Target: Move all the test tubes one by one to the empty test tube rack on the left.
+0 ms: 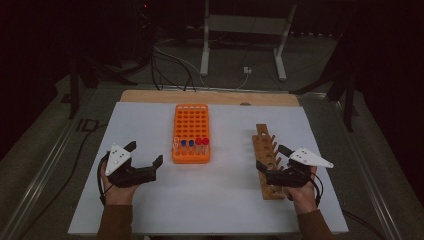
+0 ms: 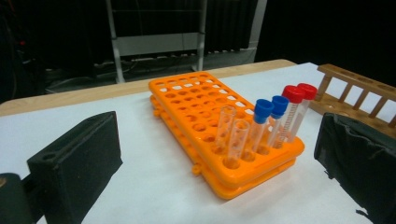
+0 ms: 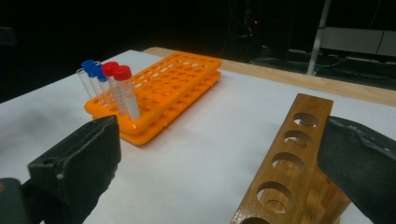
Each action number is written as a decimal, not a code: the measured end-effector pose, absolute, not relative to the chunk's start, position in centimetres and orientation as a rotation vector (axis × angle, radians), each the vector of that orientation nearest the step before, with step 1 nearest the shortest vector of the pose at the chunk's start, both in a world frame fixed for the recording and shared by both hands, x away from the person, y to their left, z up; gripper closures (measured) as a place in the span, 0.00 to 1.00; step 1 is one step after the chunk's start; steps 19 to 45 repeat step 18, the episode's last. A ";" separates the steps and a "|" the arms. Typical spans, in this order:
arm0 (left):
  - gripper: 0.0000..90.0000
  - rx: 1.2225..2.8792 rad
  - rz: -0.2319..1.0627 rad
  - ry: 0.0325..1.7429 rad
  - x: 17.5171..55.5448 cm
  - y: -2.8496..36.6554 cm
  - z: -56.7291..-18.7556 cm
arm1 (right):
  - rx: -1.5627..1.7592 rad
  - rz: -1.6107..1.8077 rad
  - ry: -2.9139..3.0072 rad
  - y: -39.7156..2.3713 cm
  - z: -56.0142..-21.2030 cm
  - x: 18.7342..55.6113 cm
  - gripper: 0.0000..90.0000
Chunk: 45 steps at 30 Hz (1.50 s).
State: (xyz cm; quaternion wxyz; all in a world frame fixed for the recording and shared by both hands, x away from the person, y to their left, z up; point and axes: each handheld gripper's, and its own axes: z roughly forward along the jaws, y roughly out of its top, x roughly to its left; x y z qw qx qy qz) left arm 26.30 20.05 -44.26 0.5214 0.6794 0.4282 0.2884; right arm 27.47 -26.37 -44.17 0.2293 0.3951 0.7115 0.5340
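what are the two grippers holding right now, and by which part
Nothing is held. The left gripper stands open beside the orange plastic tube rack; the right gripper stands open over the wooden tube rack, without clamping it.

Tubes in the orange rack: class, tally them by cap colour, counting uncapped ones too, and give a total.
Red-capped tubes: 2
Blue-capped tubes: 2
Uncapped clear tubes: 2
Total: 6, all along the near end of the orange rack.
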 end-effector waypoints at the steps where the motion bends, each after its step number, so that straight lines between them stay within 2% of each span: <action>1: 0.01 1.625 0.693 1.030 26.3 20.2 -44.3 | 1.087 1.475 1.953 -26.5 -44.2 27.5 0.00; 17: 0.01 1.604 0.697 1.084 26.4 21.2 -45.0 | 1.108 1.491 1.905 -28.0 -44.6 27.4 0.00; 45: 0.01 1.601 0.693 1.087 26.4 21.3 -45.0 | 1.112 1.490 1.905 -28.0 -44.7 27.4 0.00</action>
